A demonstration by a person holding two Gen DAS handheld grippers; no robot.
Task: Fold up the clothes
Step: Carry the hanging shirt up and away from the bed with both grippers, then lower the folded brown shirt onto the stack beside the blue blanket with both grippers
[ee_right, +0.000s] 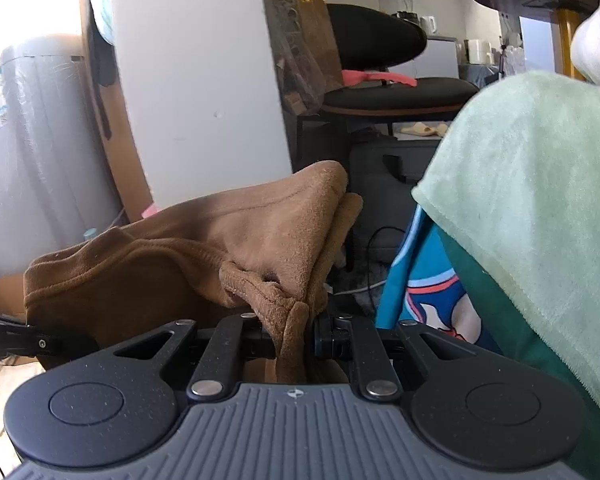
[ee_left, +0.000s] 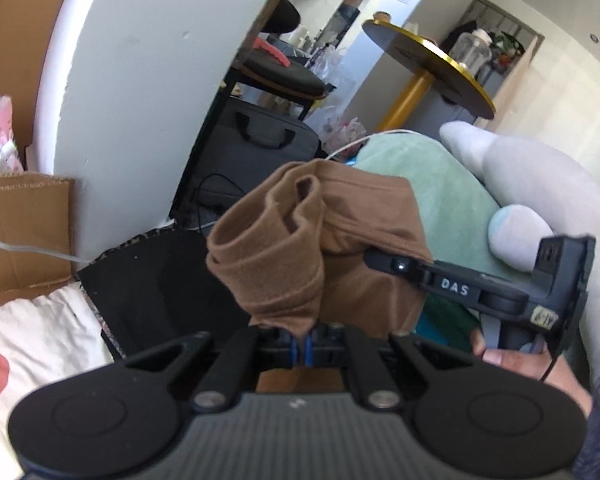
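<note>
A brown fleece garment (ee_left: 296,240) hangs bunched between both grippers. My left gripper (ee_left: 302,350) is shut on one bunched edge of it, the cloth rising in folds just above the blue pads. In the right wrist view the same brown garment (ee_right: 204,248) stretches off to the left, and my right gripper (ee_right: 294,338) is shut on a thick fold of it. The right gripper (ee_left: 384,262) also shows from the side in the left wrist view, held by a hand (ee_left: 512,364), its fingers pinching the garment's far edge.
A mint green blanket (ee_right: 540,200) and a grey plush toy (ee_left: 540,192) lie to the right. A cardboard box (ee_left: 24,232), a white pillar (ee_left: 140,80), a black chair (ee_right: 396,92), a grey bag (ee_left: 260,144) and a gold-rimmed round table (ee_left: 432,68) stand behind. White printed bedding (ee_left: 32,344) lies lower left.
</note>
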